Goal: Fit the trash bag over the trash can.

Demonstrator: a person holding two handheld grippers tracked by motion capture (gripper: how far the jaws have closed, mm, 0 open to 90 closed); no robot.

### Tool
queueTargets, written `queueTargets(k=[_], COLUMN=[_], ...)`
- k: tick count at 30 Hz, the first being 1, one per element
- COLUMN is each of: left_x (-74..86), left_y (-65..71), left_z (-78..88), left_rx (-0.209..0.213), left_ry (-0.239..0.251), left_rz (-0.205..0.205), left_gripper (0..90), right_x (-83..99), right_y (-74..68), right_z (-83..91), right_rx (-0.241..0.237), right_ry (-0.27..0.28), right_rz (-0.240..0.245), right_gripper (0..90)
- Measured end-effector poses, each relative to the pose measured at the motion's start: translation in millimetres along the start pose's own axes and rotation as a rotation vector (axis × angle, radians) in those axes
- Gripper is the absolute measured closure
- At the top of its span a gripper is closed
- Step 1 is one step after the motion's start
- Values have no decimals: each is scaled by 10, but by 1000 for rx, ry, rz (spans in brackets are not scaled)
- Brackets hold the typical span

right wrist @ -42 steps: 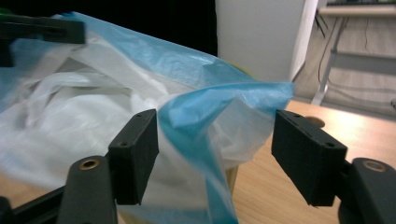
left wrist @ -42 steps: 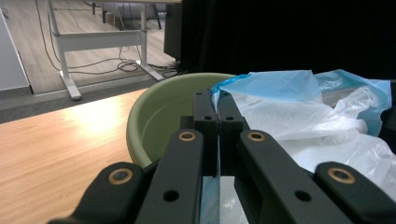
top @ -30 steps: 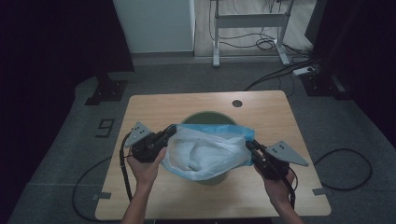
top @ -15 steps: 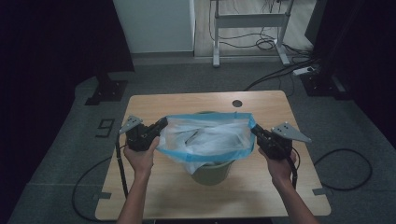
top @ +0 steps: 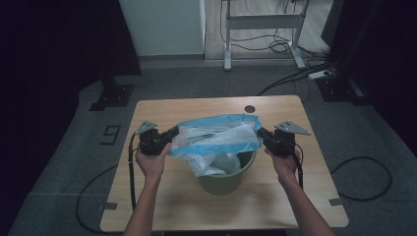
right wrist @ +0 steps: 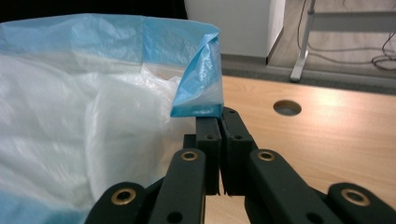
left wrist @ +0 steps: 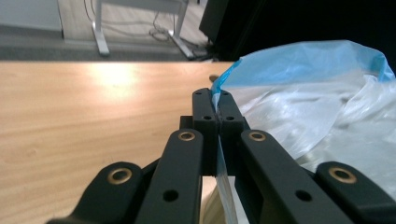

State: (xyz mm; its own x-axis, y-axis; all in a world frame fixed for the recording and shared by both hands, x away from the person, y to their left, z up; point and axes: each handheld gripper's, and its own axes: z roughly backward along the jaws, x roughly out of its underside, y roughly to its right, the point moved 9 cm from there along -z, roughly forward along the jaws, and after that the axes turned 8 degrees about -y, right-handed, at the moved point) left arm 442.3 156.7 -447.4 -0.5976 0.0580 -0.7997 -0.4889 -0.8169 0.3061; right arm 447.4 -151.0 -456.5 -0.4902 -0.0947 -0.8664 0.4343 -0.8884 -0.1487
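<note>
Both tongs, left gripper (top: pixel 173 132) and right gripper (top: pixel 260 132), pinch the blue-hemmed, crinkly translucent bin liner (top: pixel 216 140) taut over a round olive bucket (top: pixel 227 178).

Counted in high view: 1 wooden table (top: pixel 162 196), frame centre. 1 green bin (top: pixel 231 179), lower centre. 1 plastic bag (top: pixel 216 140), blue-rimmed, over bin. 2 grippers: left gripper (top: pixel 173 132) centre-left, right gripper (top: pixel 260 132) centre-right. 2 hands on them. 1 round hole (top: pixel 250 108) in tabletop, upper right of table. 1 white cabinet (top: pixel 162 27), top of frame.
</note>
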Motion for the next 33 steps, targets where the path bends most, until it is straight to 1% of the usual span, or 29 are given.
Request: queueTargets(k=[6,10,16,18,21,22,25,30,33], left_x=[104,158,203,226,277,290,314,365,380], left_y=[-52,-67,-97,-105,-126,-132,-146,-158,-156], left_z=[-137,-215,-283,-283,-291,-288,-259,-251,-254], left_rx=[19,29,33,36,47,51,54,62,60], left_ry=[-75,-115,-144,-149,-177,-178,-174,-192,-204], left_rz=[28,40,51,52,63,67,70,79,78], left_gripper=[878,880,884,884,884,885,884,881,881], right_x=[127,175,253,297,364,389,440,510,558], right_y=[26,47,113,135,155,163,186,217,199], right_z=[-167,-250,-393,-426,-455,-464,-470,-473,-483], right_rx=[-22,-35,-29,-30,-30,-29,-30,-34,-45], right_ry=[-98,-140,-196,-207,-230,-242,-257,-276,-284], right_rz=[-9,-22,-36,-52,-52,-54,-63,-74,-74], right_gripper=[876,877,878,878,879,879,879,879,879])
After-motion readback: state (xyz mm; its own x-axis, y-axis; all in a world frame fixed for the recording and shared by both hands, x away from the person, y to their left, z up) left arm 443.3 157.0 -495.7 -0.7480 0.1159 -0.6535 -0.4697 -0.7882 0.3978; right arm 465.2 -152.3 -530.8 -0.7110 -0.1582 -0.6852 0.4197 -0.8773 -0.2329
